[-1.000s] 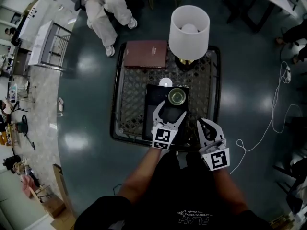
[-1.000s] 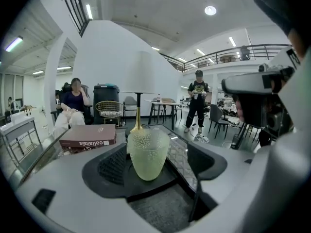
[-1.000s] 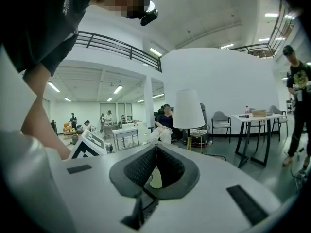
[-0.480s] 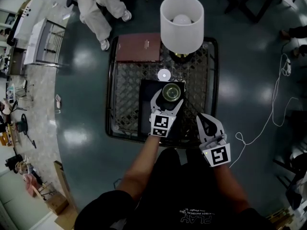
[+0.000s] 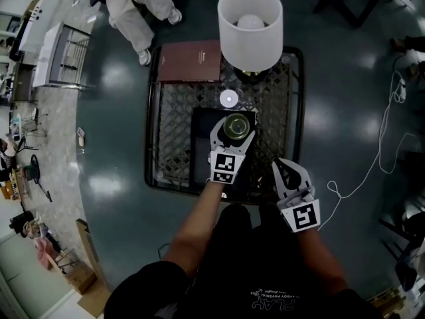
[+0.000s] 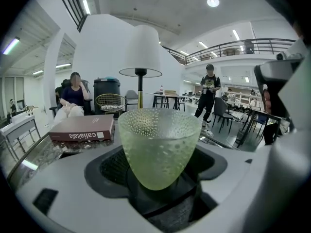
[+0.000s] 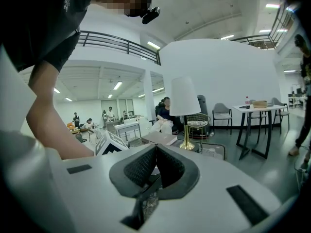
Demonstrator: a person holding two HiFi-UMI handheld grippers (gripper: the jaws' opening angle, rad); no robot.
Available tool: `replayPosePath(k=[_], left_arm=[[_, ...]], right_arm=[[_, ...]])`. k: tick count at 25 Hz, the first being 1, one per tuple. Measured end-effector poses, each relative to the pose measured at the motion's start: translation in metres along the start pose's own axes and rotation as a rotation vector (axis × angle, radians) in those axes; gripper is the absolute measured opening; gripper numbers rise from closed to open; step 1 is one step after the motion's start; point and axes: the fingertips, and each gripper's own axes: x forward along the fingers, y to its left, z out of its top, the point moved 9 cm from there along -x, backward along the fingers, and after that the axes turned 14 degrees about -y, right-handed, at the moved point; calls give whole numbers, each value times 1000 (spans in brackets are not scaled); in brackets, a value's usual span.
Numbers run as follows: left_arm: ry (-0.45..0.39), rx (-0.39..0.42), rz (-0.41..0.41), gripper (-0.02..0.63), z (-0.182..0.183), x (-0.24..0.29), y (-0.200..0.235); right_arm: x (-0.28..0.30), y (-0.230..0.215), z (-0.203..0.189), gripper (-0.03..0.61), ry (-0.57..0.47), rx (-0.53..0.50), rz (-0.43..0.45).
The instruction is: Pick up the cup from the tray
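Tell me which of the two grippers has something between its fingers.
The left gripper: the green cup stands between its spread fingers. The right gripper has its fingers together with nothing between them.

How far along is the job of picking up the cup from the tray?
Done: the left gripper is at the green glass cup, its open jaws on either side of it. In hand: closing on the cup; no firm clamp shows yet. Left: grip it and lift it off the black tray. The right gripper is shut, empty and off to the side.
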Motion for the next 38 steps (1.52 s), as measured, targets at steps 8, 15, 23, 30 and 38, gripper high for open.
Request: replayPosePath(k=[8, 15, 23, 30, 38], left_arm=[[-6, 14, 5, 368, -3, 0, 1], [-21, -5, 0, 368, 2, -4, -1], [-66, -15, -13, 368, 22, -21, -5], [-115, -17, -32, 368, 48, -47, -9], [-171, 27, -63, 368, 79, -91, -18]], right_arm=[[-1, -1, -3, 11, -3, 3, -1], [-2, 3, -3, 11, 6, 3, 0], [3, 10, 2, 11, -9, -5, 0], [9, 18, 9, 11, -34, -20, -2], [18, 27, 19, 11, -58, -41, -9]])
